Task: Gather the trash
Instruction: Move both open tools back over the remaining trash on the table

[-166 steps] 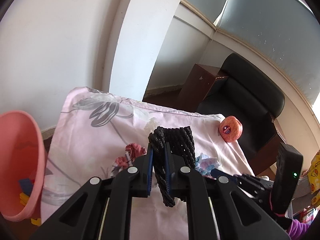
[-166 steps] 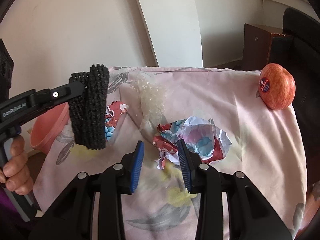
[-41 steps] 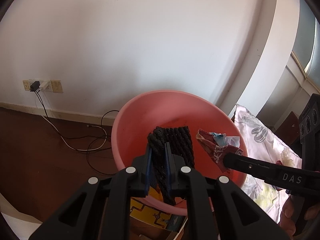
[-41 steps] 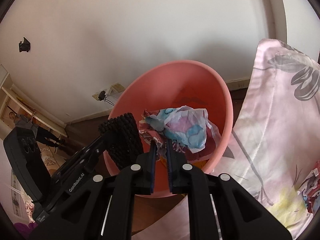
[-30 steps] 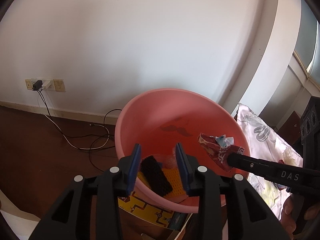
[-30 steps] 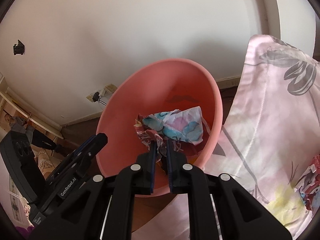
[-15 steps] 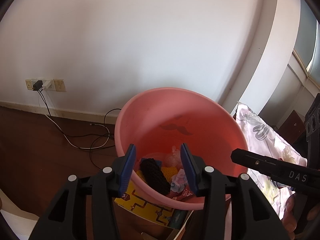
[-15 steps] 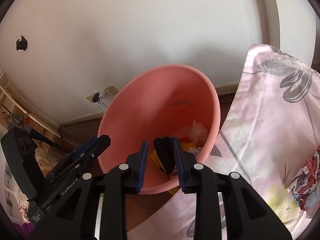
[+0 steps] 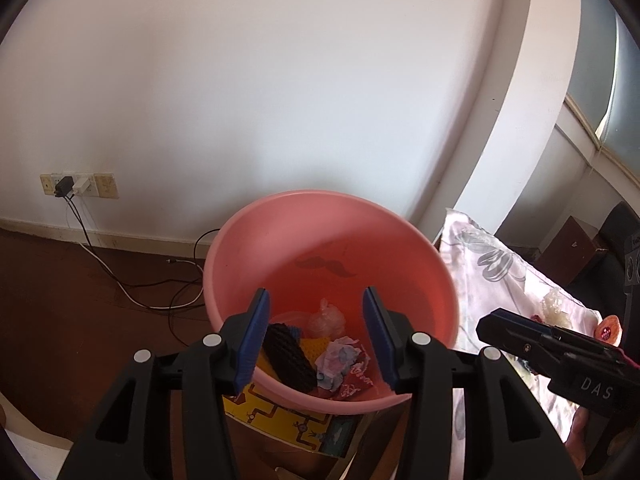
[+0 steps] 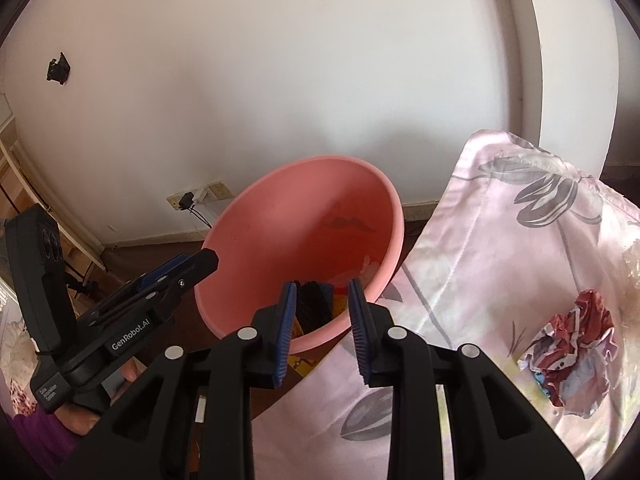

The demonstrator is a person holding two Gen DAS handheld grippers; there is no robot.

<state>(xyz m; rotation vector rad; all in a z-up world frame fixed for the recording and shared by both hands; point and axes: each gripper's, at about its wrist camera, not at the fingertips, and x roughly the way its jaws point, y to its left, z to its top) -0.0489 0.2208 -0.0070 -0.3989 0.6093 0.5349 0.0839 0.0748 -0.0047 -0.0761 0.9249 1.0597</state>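
A pink plastic basin (image 9: 280, 248) (image 10: 280, 232) stands beside the table. In it lie a black knitted piece (image 9: 286, 354) (image 10: 314, 306), a crumpled blue-and-red wrapper (image 9: 338, 362) and a clear plastic wad (image 9: 326, 316). My left gripper (image 9: 316, 312) is open and empty above the basin's near rim. My right gripper (image 10: 322, 296) is open and empty over the basin's edge by the table. A crumpled red wrapper (image 10: 568, 348) and a clear plastic wad (image 10: 634, 264) lie on the pink floral tablecloth (image 10: 500, 240).
A red apple (image 9: 608, 330) sits far on the table. A yellow printed box (image 9: 280, 412) lies under the basin. Cables (image 9: 132, 284) run across the dark floor from wall sockets (image 9: 78, 186). A white wall stands behind. A brown cabinet (image 9: 572, 248) is far right.
Both grippers opened and dropped their loads into the basin: the left the black knitted piece, the right the crumpled wrapper. Both have since drawn back a little, jaws wider.
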